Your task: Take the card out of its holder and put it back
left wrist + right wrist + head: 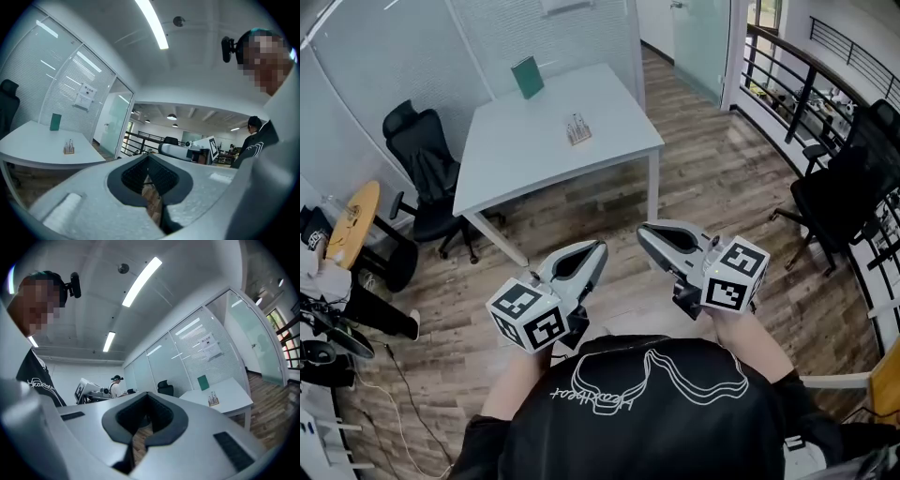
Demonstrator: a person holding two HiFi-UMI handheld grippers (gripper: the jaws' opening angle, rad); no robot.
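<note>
A white table (pixel 534 141) stands across the room, well beyond both grippers. Upright at its far edge is a green card (pixel 527 77), and a small wooden holder (pixel 577 129) with thin upright pieces sits near the middle. Both grippers are held close to the person's chest, over the wooden floor. My left gripper (pixel 598 248) has its jaws closed together with nothing between them, and so does my right gripper (pixel 645 232). The left gripper view shows the card (pixel 56 121) and holder (pixel 69 149) far off at the left. In the right gripper view the card (pixel 203 382) and holder (pixel 213 400) lie at the right.
A black office chair (pixel 427 159) stands left of the table and another (pixel 839 197) at the right by a black railing (pixel 797 84). A round wooden tabletop (pixel 352 220) and cluttered gear sit at the far left. Glass walls close the room behind the table.
</note>
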